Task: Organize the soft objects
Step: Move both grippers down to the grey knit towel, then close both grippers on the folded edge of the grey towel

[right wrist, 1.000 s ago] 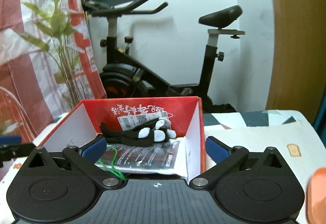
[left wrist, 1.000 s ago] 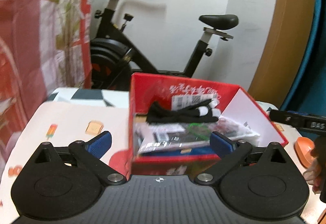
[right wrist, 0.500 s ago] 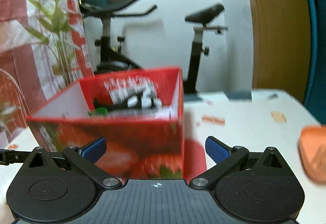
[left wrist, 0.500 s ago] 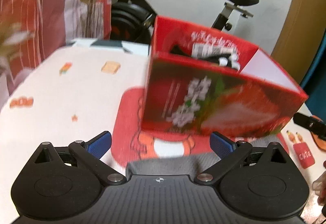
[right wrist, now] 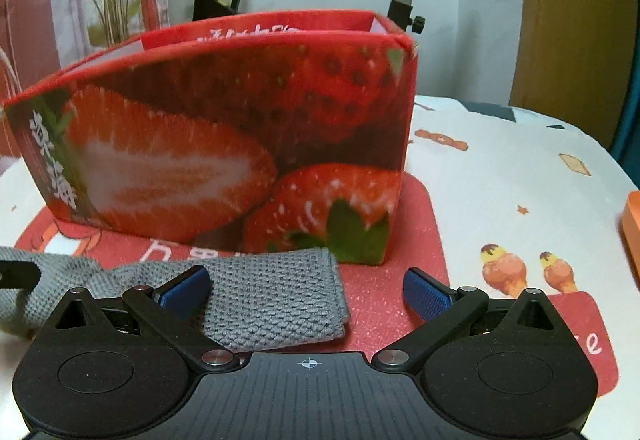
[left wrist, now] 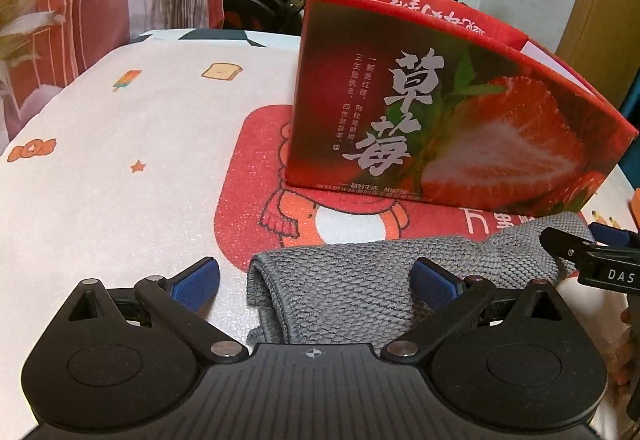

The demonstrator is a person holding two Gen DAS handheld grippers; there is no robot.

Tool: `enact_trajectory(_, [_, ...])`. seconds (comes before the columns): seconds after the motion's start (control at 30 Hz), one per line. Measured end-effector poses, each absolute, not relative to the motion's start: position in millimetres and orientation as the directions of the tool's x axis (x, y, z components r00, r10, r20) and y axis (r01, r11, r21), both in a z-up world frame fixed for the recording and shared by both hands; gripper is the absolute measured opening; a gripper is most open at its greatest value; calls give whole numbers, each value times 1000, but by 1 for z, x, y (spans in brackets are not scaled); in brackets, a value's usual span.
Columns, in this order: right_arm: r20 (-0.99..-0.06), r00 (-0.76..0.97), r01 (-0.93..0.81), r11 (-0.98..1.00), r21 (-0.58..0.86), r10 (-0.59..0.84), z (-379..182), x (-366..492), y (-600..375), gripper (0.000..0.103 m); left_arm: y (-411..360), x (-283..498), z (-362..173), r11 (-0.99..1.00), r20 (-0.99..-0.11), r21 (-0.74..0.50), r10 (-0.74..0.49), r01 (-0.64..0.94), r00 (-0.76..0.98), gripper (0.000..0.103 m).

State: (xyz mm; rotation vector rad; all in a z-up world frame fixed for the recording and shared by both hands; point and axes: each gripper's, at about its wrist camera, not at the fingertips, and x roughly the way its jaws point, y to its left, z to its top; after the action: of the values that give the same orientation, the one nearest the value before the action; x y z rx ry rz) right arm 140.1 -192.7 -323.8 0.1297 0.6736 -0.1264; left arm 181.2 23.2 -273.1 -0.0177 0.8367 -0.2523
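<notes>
Both tongs stand apart and hold nothing, the left gripper (left wrist: 314,280) over the near end of the grey knitted cloth (left wrist: 360,288) and the right gripper (right wrist: 306,290) over its other end, the cloth lying flat on the red mat (right wrist: 424,240) at 6 o'clock of the strawberry box (left wrist: 440,127).

Left gripper (left wrist: 316,282), right gripper (right wrist: 306,290) agape

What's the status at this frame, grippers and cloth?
Left hand-held gripper open, low over grey knit cloth. Right hand-held gripper open at the cloth's other end. Cloth flat before strawberry box, ungrasped. Nothing in the way.
</notes>
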Motion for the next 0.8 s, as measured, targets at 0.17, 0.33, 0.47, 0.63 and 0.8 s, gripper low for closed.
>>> enact_trajectory(0.17, [-640,765,161,983,85,-70,-326,141,-190,103,19,175,-277,975,-721,-79,-201,209,663,103])
enact_trajectory(0.33, [-649,760,152,980,131,-31,-328,140,-198,103,16,174,-277,975,-702,-78,-201,206,683,103])
enact_trajectory(0.47, [-651,758,148,980,133,-26,-326,141,-199,103,14,174,-277,976,-708,-67,-194,209,679,103])
enact_trajectory(0.63, [-651,758,146,980,133,-25,-326,144,-203,103,14,174,-275,974,-727,-55,-191,222,659,103])
enact_trajectory(0.8, [-648,761,146,981,129,-28,-325,144,-203,103,18,173,-274,968,-742,-52,-203,247,639,103])
